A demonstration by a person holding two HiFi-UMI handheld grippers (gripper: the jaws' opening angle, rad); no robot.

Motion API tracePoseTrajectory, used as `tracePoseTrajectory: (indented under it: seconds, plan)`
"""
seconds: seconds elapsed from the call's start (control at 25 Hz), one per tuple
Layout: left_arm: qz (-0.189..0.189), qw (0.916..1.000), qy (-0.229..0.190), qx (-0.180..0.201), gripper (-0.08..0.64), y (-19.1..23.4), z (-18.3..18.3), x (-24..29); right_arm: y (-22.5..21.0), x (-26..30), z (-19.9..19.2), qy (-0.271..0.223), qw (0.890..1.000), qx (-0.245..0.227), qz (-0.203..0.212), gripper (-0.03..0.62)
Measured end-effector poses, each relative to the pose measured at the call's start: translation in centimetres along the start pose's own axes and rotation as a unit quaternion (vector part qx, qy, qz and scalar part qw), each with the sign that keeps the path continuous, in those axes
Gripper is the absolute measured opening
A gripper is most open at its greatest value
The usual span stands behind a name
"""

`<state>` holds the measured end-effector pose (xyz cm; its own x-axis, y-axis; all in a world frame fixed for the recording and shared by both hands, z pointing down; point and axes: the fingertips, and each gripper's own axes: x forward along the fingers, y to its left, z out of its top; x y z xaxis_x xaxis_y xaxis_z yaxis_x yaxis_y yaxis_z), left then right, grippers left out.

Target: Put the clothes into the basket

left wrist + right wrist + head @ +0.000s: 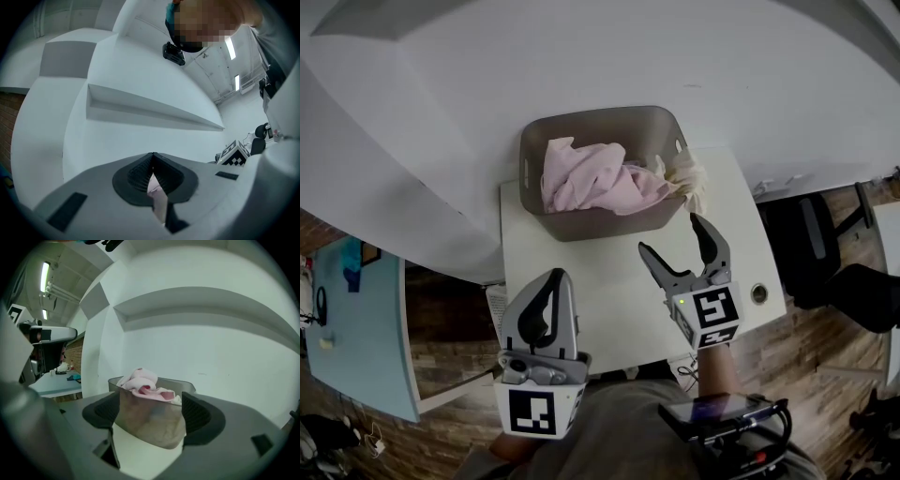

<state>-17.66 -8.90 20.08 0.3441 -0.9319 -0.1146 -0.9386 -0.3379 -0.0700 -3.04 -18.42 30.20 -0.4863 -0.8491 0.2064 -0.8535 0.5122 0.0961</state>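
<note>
Nearest the person, the left gripper [556,277] hangs over the front-left part of the small white table [609,291], its jaws pressed together at the tips. A little farther in, the right gripper [669,232] is above the tabletop, jaws spread and empty. At the table's far edge, against the white wall [675,56], stands a grey translucent plastic basket [581,223] holding crumpled pink clothes [591,178], and a cream cloth [688,174] hangs over its right rim.
</note>
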Motion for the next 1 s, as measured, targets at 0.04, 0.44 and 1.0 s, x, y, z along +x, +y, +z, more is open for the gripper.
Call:
tracePoseTrajectory:
  seconds: [0.04,0.44,1.0]
  plan:
    - [0.000,1.0000,0.000,-0.001,0.009,0.0,0.0,0.0,0.2,0.0,-0.2,0.001,1.000,0.001,0.002,0.422]
    - [-0.003,0.9999,-0.012,-0.002,0.009,-0.4,0.2,0.5,1.7,-0.9,0.1,-0.007,1.000,0.004,0.026,0.353]
    - [0.030,0.9989,-0.035,0.001,0.009,-0.6,0.6,2.8,1.5,-2.4,3.4,-0.041,0.998,-0.002,0.057,0.034]
